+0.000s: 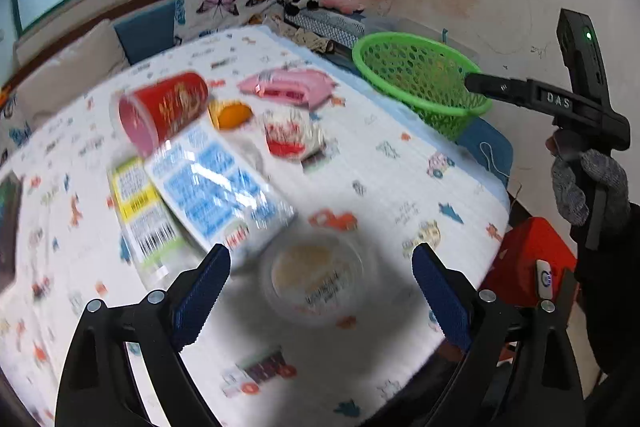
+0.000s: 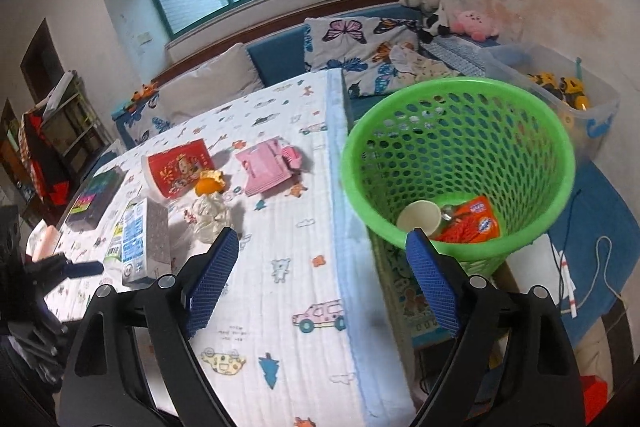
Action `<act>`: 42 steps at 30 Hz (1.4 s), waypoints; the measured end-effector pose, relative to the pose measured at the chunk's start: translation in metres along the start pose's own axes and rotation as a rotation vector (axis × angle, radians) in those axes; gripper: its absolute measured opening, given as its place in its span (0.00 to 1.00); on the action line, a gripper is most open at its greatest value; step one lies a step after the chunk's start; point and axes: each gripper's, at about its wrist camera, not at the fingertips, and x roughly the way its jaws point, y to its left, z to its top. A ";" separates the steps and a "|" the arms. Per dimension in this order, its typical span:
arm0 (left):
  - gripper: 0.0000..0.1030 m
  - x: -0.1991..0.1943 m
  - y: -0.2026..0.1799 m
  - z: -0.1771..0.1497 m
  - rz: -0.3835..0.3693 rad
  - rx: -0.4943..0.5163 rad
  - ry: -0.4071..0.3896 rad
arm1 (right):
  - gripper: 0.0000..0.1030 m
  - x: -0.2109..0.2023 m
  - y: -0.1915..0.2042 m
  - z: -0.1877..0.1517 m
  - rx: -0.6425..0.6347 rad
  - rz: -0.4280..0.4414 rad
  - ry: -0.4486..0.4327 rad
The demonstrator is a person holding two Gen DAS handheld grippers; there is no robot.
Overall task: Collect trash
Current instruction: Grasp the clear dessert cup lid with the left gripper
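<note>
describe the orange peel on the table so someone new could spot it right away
On the table with the cartoon-print cloth, find the red cup lying on its side. The orange peel sits against it, between the cup and the pink packet. It is the only bright orange, curled scrap there.

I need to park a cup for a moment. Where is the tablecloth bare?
Bare: the near strip along the cloth's blue edge, between the pink packet and the right gripper. Crowded: around the red cup, milk carton and crumpled wrapper.
</note>
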 end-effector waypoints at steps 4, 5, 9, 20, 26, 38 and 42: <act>0.87 0.008 0.001 -0.009 0.023 -0.017 0.014 | 0.83 0.007 0.010 -0.002 -0.025 0.014 0.020; 0.87 0.011 0.002 -0.011 0.025 -0.021 0.018 | 0.83 0.008 0.013 -0.003 -0.030 0.018 0.023; 0.87 0.019 0.001 -0.015 0.043 -0.016 0.026 | 0.83 0.013 0.023 -0.005 -0.051 0.035 0.038; 0.67 0.032 -0.005 -0.017 0.067 -0.015 0.018 | 0.83 0.032 0.040 -0.008 -0.098 0.062 0.085; 0.65 0.027 -0.006 -0.019 0.058 -0.011 -0.011 | 0.83 0.038 0.055 -0.004 -0.127 0.086 0.099; 0.65 -0.014 0.011 -0.034 0.070 -0.061 -0.051 | 0.83 0.061 0.114 0.008 -0.191 0.225 0.155; 0.65 -0.024 0.019 -0.040 0.073 -0.083 -0.059 | 0.83 0.074 0.148 0.011 -0.237 0.273 0.178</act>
